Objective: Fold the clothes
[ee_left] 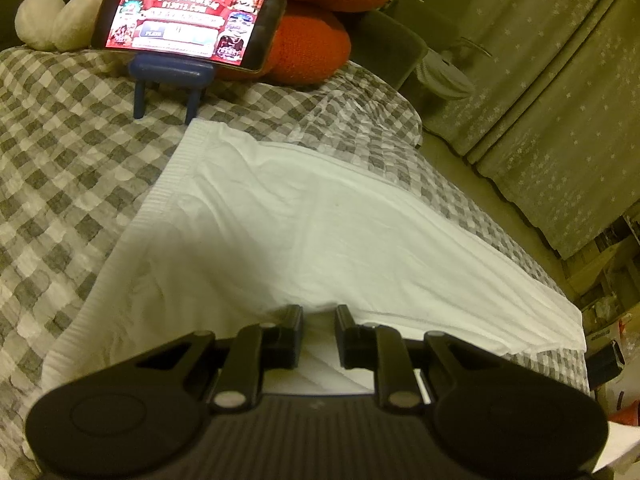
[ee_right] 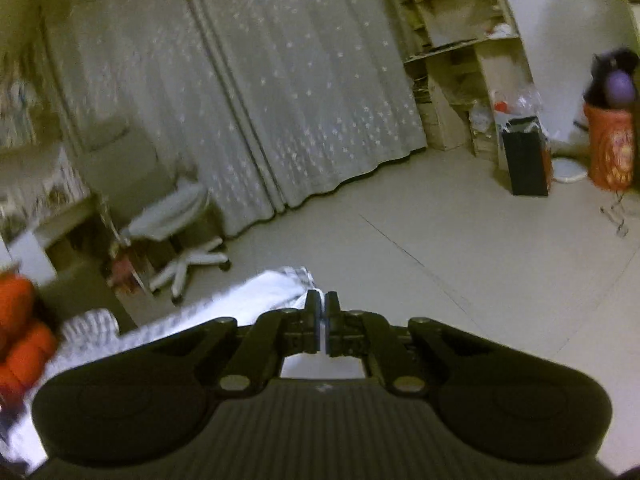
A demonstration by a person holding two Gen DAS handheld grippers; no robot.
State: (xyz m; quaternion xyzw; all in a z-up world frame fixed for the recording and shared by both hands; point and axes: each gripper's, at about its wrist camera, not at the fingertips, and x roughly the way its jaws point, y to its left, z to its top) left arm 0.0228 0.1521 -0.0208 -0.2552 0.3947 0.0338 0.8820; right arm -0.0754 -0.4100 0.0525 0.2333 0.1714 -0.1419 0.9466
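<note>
Checkered bed [ee_left: 60, 152]: white garment [ee_left: 300, 220] near right edge; left tool [ee_left: 318, 312] grasping its hem; right tool [ee_right: 322, 300] clenched, empty.

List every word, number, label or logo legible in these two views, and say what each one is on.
Phone on its blue stand: red banner text and a line that looks like a web address, too blurred to read.
Box at the bed's right edge: dark lettering, too small to read.
Orange bag: a printed design, blurred.
Nothing else carries text.
</note>
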